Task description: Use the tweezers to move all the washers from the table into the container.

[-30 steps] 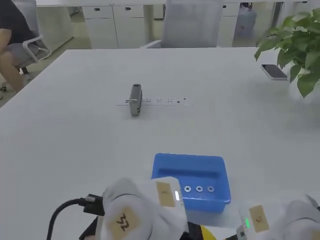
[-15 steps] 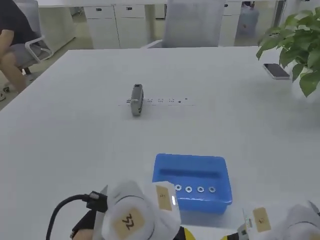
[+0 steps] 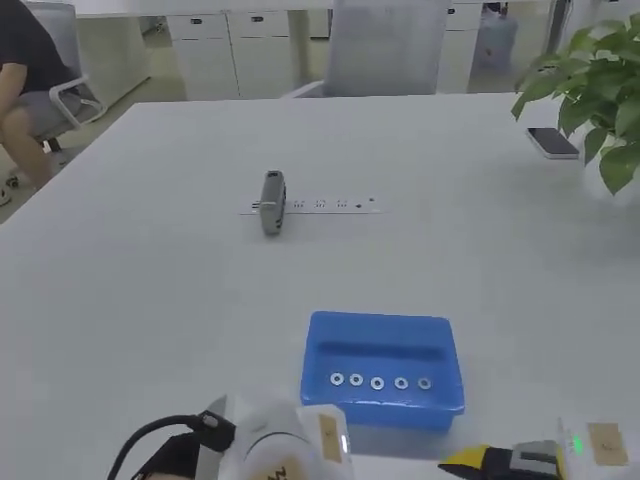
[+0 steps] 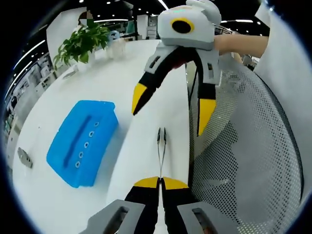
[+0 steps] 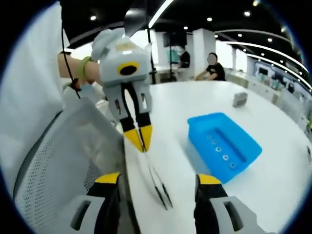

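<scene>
Left gripper (image 4: 160, 184) pinched fully shut on tweezers (image 4: 161, 146), thin legs poking straight out between jaws, over near edge of table (image 3: 150, 280). Right gripper (image 5: 157, 181) spread wide, nothing in it, facing left one close by. Blue container (image 3: 380, 330) sits on table just ahead of both grippers. Five washers (image 3: 378, 382) lined up in row on its floor, all inside. Power strip (image 3: 320, 205) farther back, well apart from container.
</scene>
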A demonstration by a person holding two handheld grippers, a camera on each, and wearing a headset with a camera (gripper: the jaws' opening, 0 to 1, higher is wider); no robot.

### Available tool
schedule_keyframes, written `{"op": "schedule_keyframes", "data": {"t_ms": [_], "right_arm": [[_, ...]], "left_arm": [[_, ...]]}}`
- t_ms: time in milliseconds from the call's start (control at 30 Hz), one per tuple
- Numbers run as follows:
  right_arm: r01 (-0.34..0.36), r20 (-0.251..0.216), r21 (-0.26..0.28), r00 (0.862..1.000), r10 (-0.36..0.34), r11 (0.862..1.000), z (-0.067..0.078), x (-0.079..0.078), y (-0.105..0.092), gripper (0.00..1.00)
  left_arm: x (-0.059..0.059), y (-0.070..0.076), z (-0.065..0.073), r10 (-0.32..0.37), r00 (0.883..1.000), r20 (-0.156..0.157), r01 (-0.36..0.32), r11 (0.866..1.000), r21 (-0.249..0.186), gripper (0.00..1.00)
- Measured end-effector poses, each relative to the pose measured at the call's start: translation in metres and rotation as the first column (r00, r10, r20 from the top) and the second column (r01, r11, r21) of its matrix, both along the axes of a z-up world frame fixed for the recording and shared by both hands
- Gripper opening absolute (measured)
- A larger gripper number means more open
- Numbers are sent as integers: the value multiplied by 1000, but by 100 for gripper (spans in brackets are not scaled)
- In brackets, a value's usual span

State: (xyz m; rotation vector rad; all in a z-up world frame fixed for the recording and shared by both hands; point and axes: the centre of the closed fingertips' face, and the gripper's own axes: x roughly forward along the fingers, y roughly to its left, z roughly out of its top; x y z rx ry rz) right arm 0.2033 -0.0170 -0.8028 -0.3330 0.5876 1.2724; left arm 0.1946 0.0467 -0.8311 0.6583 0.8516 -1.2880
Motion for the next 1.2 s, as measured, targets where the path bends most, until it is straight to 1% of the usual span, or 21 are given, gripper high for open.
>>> {"op": "schedule_keyframes", "data": {"t_ms": [100, 200, 267, 333, 400, 433, 467, 500, 533, 567, 700, 800, 867, 933, 1000, 1033, 1067, 1100, 1133, 1167, 1200], "right_arm": [[74, 20, -2, 997, -74, 997, 5, 6, -17, 66], [128, 31, -26, 991, -127, 991, 5, 11, -31, 69], [148, 33, -38, 989, -147, 988, 3, 13, -38, 71], [178, 42, -50, 983, -176, 983, 2, 16, -46, 76], [238, 72, -59, 970, -233, 970, 5, 22, -56, 85], [250, 78, -53, 966, -246, 967, 6, 24, -59, 87], [268, 87, -44, 961, -263, 963, 10, 25, -63, 87], [277, 91, -39, 958, -273, 960, 14, 26, -64, 87], [290, 93, -30, 954, -286, 957, 17, 26, -67, 88], [300, 93, -23, 950, -297, 954, 19, 27, -70, 88], [345, 107, 0, 933, -343, 939, 26, 29, -80, 90], [386, 133, 27, 913, -386, 922, 34, 31, -84, 96], [406, 122, 47, 904, -409, 913, 37, 31, -87, 98], [426, 123, 63, 894, -431, 902, 39, 32, -91, 98], [450, 128, 82, 880, -457, 889, 41, 35, -97, 99], [458, 129, 91, 875, -467, 884, 42, 35, -98, 99], [472, 128, 103, 867, -482, 876, 45, 36, -100, 99], [479, 129, 111, 862, -491, 871, 46, 37, -102, 99], [486, 132, 118, 857, -499, 866, 48, 37, -104, 99], [492, 135, 126, 851, -507, 861, 50, 38, -105, 99], [497, 141, 133, 847, -513, 857, 52, 39, -106, 99]], "left_arm": [[1, 3, -9, -5, 1000, -18, 6, 999, 52, 0], [2, 6, -15, -21, 1000, -17, 23, 994, 108, 0], [3, 7, -18, -30, 999, -15, 32, 989, 142, 0], [3, 7, -22, -35, 999, -21, 38, 985, 171, 0], [2, 8, -26, -39, 999, -32, 45, 977, 206, 0], [2, 8, -27, -38, 999, -37, 45, 974, 222, 0], [2, 10, -29, -43, 998, -42, 52, 967, 249, 0], [2, 11, -30, -49, 998, -41, 58, 962, 267, 0], [2, 14, -32, -53, 998, -44, 64, 953, 295, 0], [2, 13, -32, -59, 997, -45, 70, 951, 302, 0], [2, 17, -35, -41, 996, -74, 64, 934, 352, 0], [2, 19, -36, -38, 996, -84, 67, 926, 372, 0], [1, 21, -37, -30, 996, -87, 61, 923, 379, 0], [1, 24, -36, -19, 996, -91, 53, 922, 384, 1], [1, 28, -34, 15, 997, -80, 16, 926, 377, 8], [1, 29, -32, 27, 997, -78, 4, 928, 371, 11], [0, 31, -29, 46, 996, -71, -18, 935, 353, 16], [0, 32, -28, 54, 996, -67, -28, 938, 345, 19], [1, 33, -24, 92, 994, -55, -70, 946, 316, 25], [-1, 35, -22, 120, 991, -59, -97, 948, 302, 28], [-1, 38, -17, 160, 986, -56, -139, 952, 274, 31]]}}
